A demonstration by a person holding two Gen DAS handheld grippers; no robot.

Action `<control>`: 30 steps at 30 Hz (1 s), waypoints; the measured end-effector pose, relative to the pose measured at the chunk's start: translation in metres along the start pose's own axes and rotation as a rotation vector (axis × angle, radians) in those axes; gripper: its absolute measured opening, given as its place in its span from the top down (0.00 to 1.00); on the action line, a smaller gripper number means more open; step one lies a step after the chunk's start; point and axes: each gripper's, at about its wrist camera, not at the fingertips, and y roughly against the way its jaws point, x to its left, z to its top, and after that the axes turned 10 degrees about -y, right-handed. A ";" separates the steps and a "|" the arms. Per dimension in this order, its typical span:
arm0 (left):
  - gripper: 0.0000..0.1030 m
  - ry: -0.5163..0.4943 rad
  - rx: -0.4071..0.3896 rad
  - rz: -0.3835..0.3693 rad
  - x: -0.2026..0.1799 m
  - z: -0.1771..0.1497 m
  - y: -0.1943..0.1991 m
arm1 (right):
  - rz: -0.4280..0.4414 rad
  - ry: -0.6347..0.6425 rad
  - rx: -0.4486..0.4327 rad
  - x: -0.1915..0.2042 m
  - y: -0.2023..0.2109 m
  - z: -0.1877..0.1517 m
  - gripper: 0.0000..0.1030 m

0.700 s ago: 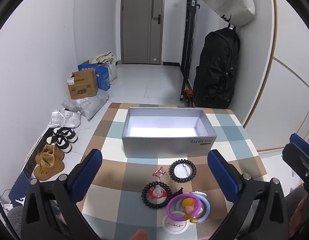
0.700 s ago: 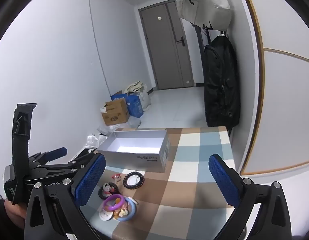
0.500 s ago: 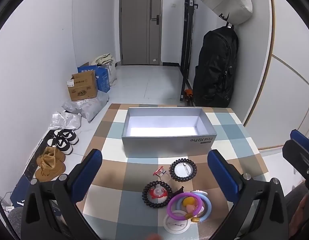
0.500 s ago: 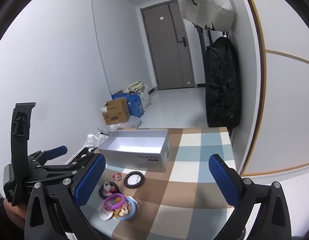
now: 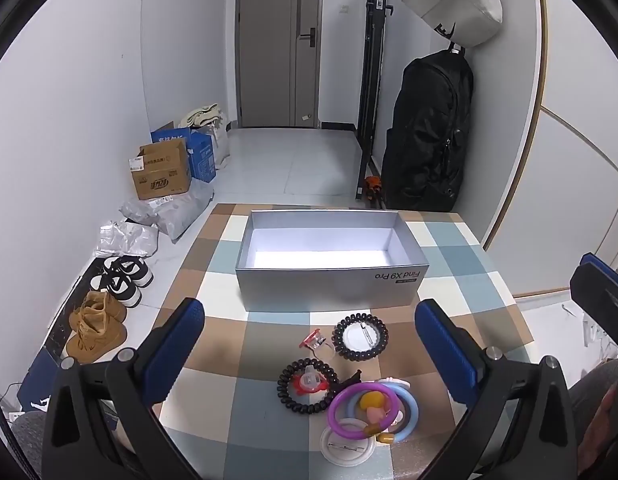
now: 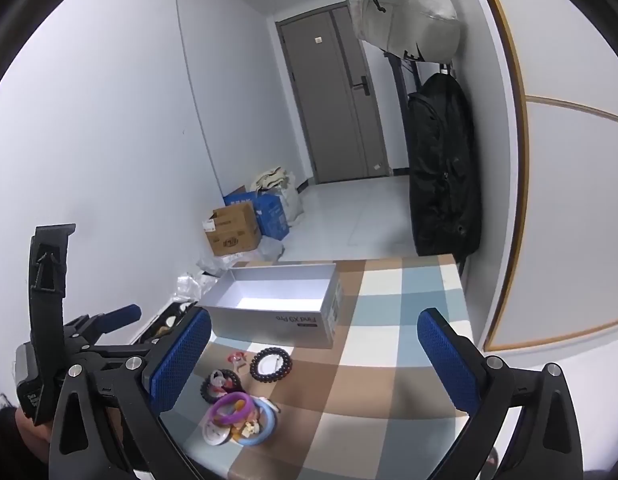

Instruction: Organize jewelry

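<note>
I count one open grey box (image 5: 329,284) on the bench (image 5: 461,256), two black coil hair ties (image 5: 361,337), two bangles, one purple (image 5: 363,410) and one blue (image 5: 411,414), two white round badges (image 5: 347,442), two claws

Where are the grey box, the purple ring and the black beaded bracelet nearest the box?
grey box (image 5: 329,286): left wrist view, front wall.
purple ring (image 5: 337,408): left wrist view, left side of the band.
black beaded bracelet (image 5: 383,334): left wrist view, right side of the beads.
</note>
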 end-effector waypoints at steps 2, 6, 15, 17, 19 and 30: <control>0.01 0.006 0.006 -0.004 0.002 0.001 -0.001 | -0.002 0.001 0.000 -0.001 -0.001 -0.001 0.00; 0.01 0.012 0.011 -0.006 0.002 0.000 -0.002 | -0.016 -0.008 0.002 -0.003 -0.002 -0.001 0.00; 0.01 0.039 0.030 -0.018 0.008 -0.002 -0.005 | -0.016 -0.013 0.002 -0.004 -0.001 -0.001 0.00; 0.01 0.038 0.031 -0.013 0.008 -0.002 -0.005 | -0.017 -0.012 0.006 -0.004 -0.002 -0.001 0.00; 0.01 0.032 0.031 -0.010 0.007 -0.002 -0.005 | -0.016 -0.013 0.006 -0.004 -0.002 -0.001 0.00; 0.01 0.039 0.070 -0.026 0.007 -0.005 -0.011 | -0.017 -0.024 0.002 -0.005 -0.003 -0.002 0.00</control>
